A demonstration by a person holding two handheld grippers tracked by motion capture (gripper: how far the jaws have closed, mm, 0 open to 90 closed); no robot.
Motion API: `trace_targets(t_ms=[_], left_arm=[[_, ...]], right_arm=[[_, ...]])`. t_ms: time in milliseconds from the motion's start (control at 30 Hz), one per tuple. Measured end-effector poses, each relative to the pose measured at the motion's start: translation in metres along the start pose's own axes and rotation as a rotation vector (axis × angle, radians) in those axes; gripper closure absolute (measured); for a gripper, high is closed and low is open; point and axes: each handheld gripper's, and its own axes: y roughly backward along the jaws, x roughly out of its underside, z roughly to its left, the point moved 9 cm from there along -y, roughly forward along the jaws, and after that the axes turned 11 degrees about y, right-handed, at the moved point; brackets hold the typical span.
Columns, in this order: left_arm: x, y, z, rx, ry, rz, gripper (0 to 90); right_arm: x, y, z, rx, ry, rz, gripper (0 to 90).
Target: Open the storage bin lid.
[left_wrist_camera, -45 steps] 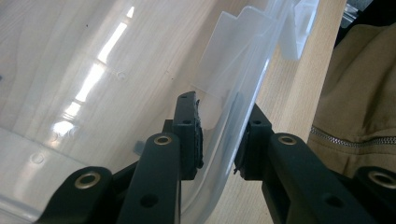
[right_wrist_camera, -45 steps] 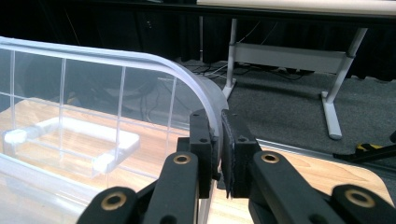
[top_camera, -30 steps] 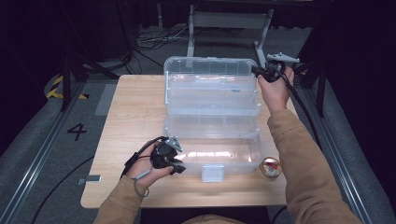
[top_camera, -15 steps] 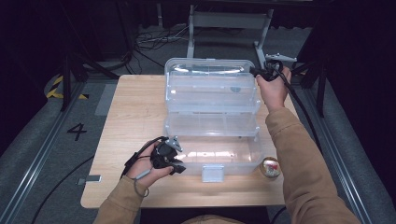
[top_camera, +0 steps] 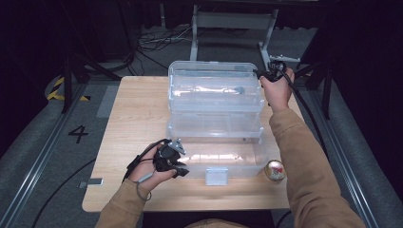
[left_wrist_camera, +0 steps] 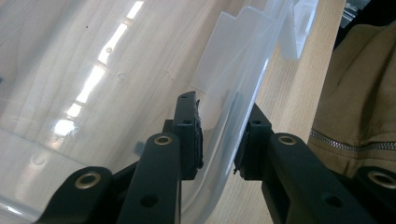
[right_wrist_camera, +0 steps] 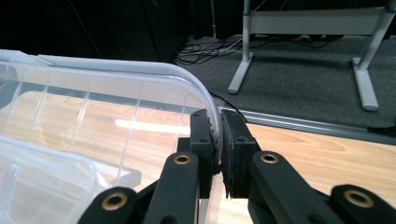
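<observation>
So there's a see-through plastic setup on the counter (top_camera: 133, 118). The back tub (top_camera: 214, 90) sits at 12 o'clock, and the shallower front tub (top_camera: 214, 154), with a latch (top_camera: 216, 176) on its near edge, sits at 6 o'clock right against it. Honestly, with all that clear plastic I can't tell if the front piece is a hinged lid or a second box.

The right gripper (top_camera: 262, 74) is up at the back tub's 2 o'clock corner. In the right gripper view its fingers (right_wrist_camera: 201, 140) are pinched narrow on the curved rim there. The left gripper (top_camera: 179, 168) is down at the front tub's 7 o'clock corner. Its fingers (left_wrist_camera: 189, 135) sit either side of the wall at a medium gap, and they look more like they're straddling it than squeezing it.

The bit that matters is that both tubs run long from 9 to 3 o'clock, and the right hand has only one far corner. My guess is that any tipping or pulling toward 6 o'clock pivots off that corner, with the left hand steadying the near side.

Compared with a second ago, the right hand has slid a touch inward and lower along that corner, with the same pinch. The left hand hasn't budged, and the tubs look about where they were. A small shiny round thing (top_camera: 274, 170) is parked at 4 o'clock, just beside the front tub.
</observation>
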Motion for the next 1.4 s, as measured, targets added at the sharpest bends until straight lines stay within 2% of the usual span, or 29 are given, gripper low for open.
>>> trace_targets(t_ms=[600, 1400], left_arm=[[0.0, 0.0, 0.0, 0.002, 0.003, -0.007, 73.9], [-0.001, 0.0, -0.001, 0.01, 0.008, -0.019, 73.9]], right_arm=[[0.014, -0.017, -0.004, -0.017, -0.059, 0.025, 84.5], [0.026, -0.031, -0.007, -0.045, -0.101, 0.084, 83.9]])
